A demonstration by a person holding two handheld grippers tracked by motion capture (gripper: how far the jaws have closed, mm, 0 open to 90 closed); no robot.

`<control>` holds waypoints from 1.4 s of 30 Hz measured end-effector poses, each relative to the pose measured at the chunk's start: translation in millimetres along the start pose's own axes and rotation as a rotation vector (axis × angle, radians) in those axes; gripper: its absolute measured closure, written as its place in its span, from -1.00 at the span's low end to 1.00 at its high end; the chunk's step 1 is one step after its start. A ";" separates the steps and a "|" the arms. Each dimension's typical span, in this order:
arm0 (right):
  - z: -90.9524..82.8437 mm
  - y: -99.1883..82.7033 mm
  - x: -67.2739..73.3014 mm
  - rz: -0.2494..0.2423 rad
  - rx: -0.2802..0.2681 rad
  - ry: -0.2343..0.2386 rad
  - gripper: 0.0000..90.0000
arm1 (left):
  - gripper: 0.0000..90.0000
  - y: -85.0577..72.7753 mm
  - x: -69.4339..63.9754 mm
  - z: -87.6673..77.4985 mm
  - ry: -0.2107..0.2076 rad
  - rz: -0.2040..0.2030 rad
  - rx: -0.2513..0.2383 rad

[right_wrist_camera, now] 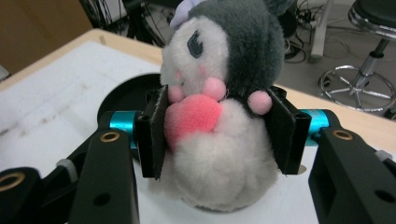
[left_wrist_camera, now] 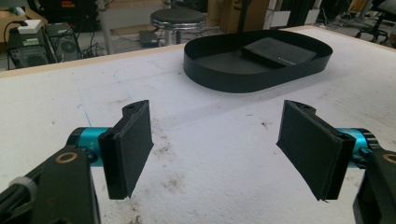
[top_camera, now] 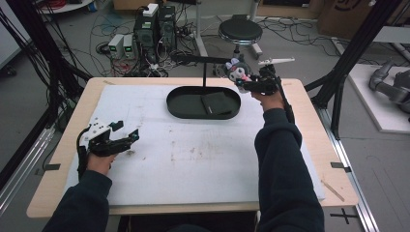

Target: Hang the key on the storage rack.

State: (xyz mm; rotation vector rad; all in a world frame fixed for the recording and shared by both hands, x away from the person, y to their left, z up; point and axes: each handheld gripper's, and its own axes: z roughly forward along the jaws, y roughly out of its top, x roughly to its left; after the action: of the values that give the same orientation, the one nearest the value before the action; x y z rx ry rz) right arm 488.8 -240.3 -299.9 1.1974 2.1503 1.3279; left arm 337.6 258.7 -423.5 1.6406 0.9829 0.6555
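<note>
The step in hand looks like the carry: the right gripper [top_camera: 244,79] has its jaws pressed on a plush toy [right_wrist_camera: 219,107], a grey-and-white soft doll hugging a pink heart, and holds it aloft at the far right of the table [top_camera: 58,188], just beyond the right end of the black oval tray [top_camera: 176,104]. In the right gripper view the two pads squeeze the toy's middle from either side, the jaws standing roughly half apart around its soft body, with the tray's rim showing behind it.

The left gripper [left_wrist_camera: 219,144] rests near the left edge over the white foam mat [top_camera: 193,159], jaws spread wide with nothing between them.

If the tray is the goal, the next move calls for bringing the toy left and toward the person until it hangs over the tray's open floor, lowering it clear of the flat black pad [left_wrist_camera: 280,51] lying in the tray's right part, then parting the jaws. The plush is squashy, so it may spring or tip on release.

Counted: one plush toy, one tray, one black pad inside it, two grippers.
</note>
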 end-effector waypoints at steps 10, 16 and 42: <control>1.4 6.4 -8.1 0.068 -0.027 -0.007 0.04 | -0.43 -0.2 1.0 -0.8 0.003 -0.005 -0.001; -4.0 5.8 -15.6 0.102 -0.045 -0.011 0.04 | -0.43 -0.3 0.8 -0.5 0.003 -0.006 0.000; -11.4 10.8 -22.1 0.218 -0.123 0.183 0.04 | -0.43 -0.3 2.7 -1.5 0.008 -0.010 -0.005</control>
State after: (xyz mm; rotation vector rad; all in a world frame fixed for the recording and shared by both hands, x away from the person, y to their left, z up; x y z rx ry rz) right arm 499.4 -262.2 -287.9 1.3374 2.0682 1.6957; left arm 337.7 261.9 -423.5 1.6284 0.9938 0.6576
